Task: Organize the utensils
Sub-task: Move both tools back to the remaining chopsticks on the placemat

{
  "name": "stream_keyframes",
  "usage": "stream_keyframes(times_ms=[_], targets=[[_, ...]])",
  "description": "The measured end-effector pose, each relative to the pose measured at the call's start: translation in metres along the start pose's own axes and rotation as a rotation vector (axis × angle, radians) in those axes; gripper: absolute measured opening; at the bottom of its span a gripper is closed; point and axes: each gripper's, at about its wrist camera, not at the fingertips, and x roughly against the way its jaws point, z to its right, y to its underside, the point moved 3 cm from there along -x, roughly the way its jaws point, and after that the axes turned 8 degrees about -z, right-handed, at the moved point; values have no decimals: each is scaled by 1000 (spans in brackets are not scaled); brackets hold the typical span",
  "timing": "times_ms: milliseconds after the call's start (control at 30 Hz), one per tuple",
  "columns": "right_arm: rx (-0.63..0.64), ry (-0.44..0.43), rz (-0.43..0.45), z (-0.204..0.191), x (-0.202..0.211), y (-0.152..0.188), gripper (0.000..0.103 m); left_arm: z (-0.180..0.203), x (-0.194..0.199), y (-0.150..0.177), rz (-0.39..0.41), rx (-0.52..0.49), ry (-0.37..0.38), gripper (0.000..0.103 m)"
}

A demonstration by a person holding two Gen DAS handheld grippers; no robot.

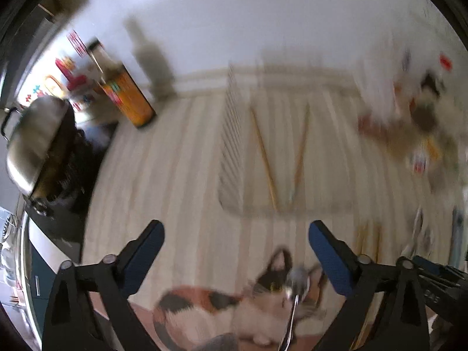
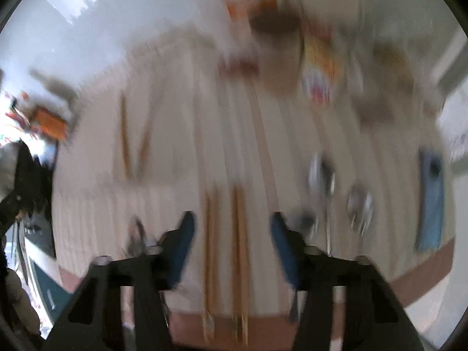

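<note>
Both jaws apart, empty. The right gripper point(image 2: 231, 234) straddles loose chopsticks point(image 2: 238, 263) just ahead: settle, then clamp one pair mid-length. The left gripper point(image 1: 237, 251) hovers over a spoon point(image 1: 297, 286).

A calico cat point(image 1: 234, 307) lies low between the tongs' tips. Ahead and left stand an orange carton point(image 1: 128, 96) and a steel pot point(image 1: 35, 143). A blue cloth point(image 2: 431, 201) lies far right. Blurred packets point(image 1: 415, 122) crowd ahead right on the striped tablecloth point(image 1: 181, 181).
</note>
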Motion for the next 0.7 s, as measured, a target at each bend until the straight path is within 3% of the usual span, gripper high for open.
stream_keyframes(times_ms=[167,200,233,333,500,567,700], targets=[[-19,-3,-117,17,-54,30,28,27,-27,29,-103,-47,43,77],[-16,-2,-124,18,-58,33,26,33,-30,32,-120,-53,66,76],[0,11,-76,15,-54,33,21,40,-33,35,-138,-69,97,74],[46,20,-104,9,-56,33,7,60,-40,43,-176,-115,155,65],[32,101,-85,21,-43,34,6,96,-58,62,-287,-175,271,49],[-2,76,-94,37,-37,38,6,107,-67,69,-339,-184,313,39],[-44,54,-117,66,-26,43,7,129,-79,76,-377,-224,317,34]])
